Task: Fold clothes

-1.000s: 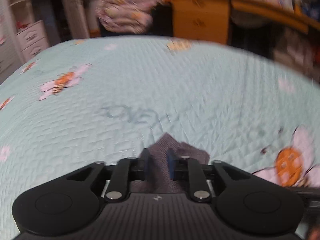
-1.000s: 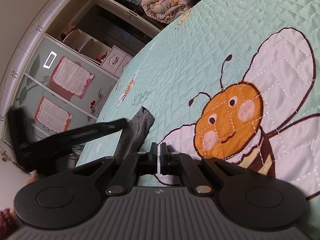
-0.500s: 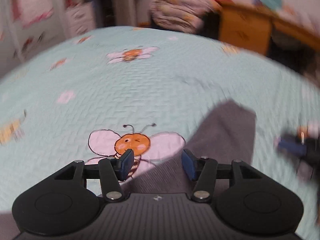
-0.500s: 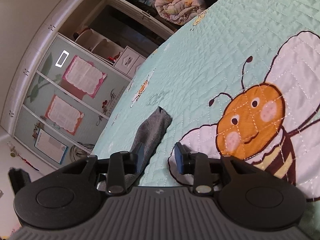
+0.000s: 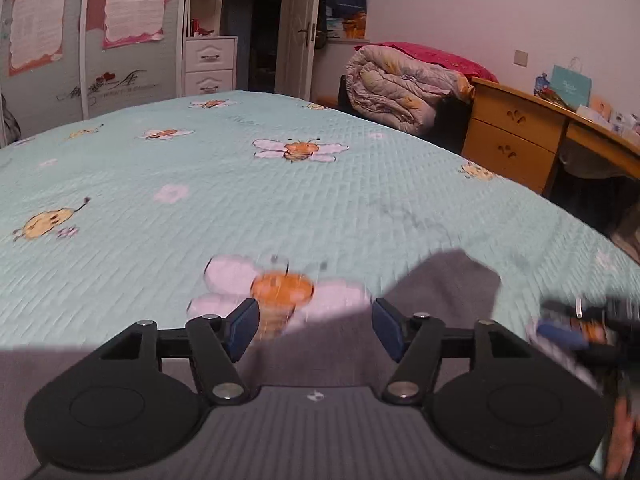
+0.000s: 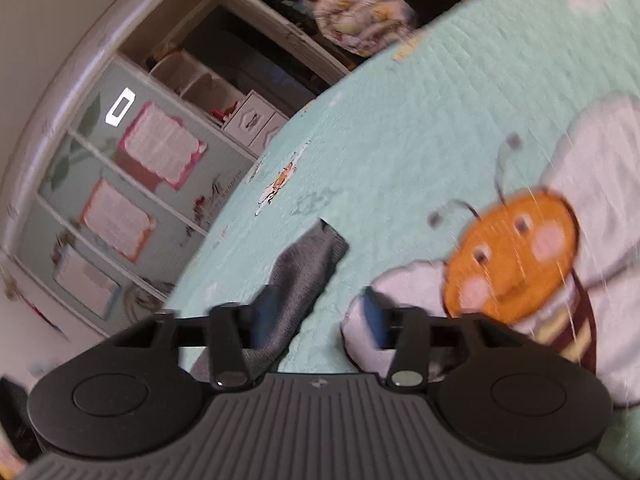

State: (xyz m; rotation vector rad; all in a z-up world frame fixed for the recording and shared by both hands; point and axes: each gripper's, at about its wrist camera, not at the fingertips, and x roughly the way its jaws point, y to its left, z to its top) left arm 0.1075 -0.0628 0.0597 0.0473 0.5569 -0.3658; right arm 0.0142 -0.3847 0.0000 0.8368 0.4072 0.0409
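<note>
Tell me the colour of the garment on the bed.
Grey garment, seen best in the right wrist view.

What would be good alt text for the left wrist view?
The left gripper, fingers opening and holding nothing, hovers over a grey garment on a mint quilt printed with bees. Behind stand a wardrobe, rolled bedding and a wooden desk.

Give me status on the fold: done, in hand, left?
Done: the grey garment lies on the bee bedspread, though no finished fold is visible. In hand: nothing; the left gripper and right gripper are both opening, pads clear. Left: regrasp and fold.
</note>
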